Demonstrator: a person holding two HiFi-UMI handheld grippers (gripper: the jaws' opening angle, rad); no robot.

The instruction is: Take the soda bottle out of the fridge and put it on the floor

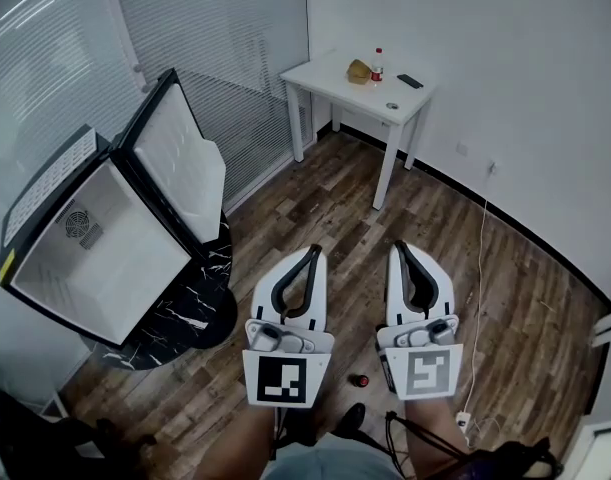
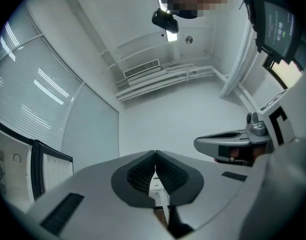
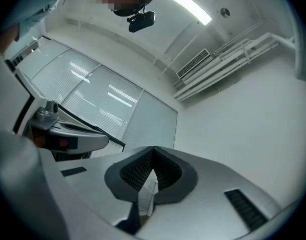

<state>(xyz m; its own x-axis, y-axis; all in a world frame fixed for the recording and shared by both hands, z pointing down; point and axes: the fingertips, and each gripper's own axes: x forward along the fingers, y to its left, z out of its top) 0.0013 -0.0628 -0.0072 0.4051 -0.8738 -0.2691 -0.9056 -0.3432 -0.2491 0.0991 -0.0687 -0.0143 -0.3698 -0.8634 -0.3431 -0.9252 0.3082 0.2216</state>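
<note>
The small fridge [image 1: 95,243] stands open at the left on a round black marble stand [image 1: 190,318]; its white inside looks bare. Its door [image 1: 175,158] swings out toward the back. Both grippers are held side by side over the wood floor, pointing away from me. My left gripper [image 1: 311,250] [image 2: 155,154] is shut with nothing between the jaws. My right gripper [image 1: 399,246] [image 3: 153,149] is shut and empty too. A small dark thing with a red top [image 1: 360,379] stands on the floor between them, near my feet. A red-capped bottle [image 1: 377,64] stands on the far white table [image 1: 330,80].
The white table also carries a yellow object [image 1: 359,71] and a black remote [image 1: 410,81]. A white cable [image 1: 480,268] runs down the floor at the right to a plug strip [image 1: 463,420]. White walls and blinds close the room behind.
</note>
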